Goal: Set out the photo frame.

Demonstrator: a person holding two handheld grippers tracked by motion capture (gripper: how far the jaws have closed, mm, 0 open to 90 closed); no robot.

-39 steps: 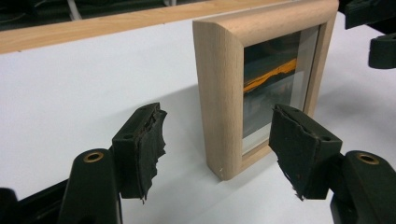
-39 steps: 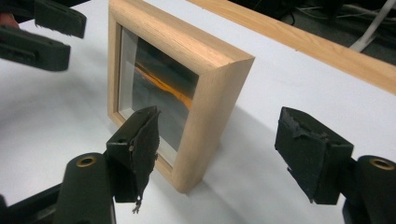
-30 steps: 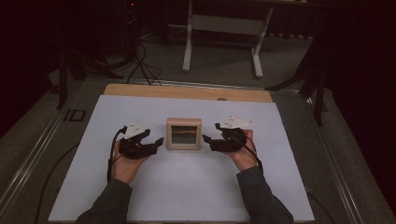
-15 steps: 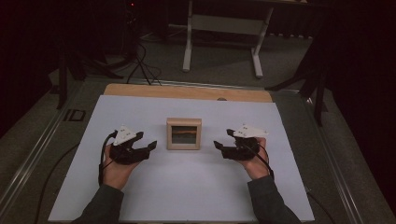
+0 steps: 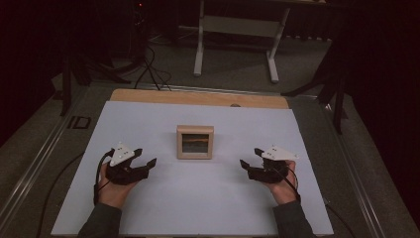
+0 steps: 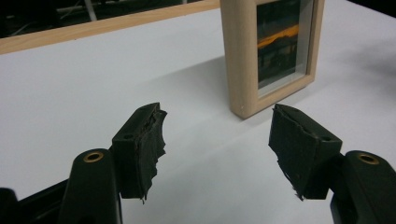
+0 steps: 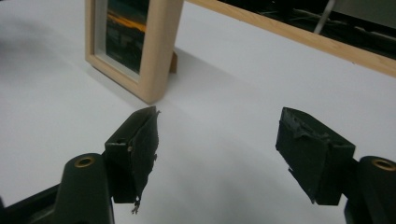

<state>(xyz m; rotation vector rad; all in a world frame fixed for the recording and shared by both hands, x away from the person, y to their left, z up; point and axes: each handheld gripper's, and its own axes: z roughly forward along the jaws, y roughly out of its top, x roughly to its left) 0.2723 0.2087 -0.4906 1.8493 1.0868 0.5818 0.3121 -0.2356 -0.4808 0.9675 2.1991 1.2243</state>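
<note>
- The picture frame [image 5: 195, 142] stands upright mid-table on the white sheet [image 5: 198, 198], facing the person.
- It lies between the left gripper [image 5: 143, 165] and right gripper [image 5: 249, 166], both spread open, empty, about equally near.

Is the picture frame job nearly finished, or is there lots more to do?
It looks nearly finished. The picture frame stands upright on the white table, untouched. The left hand-held gripper and right hand-held gripper sit open and empty on either side, apart from it. Probably nothing is left but resting the hands.
</note>
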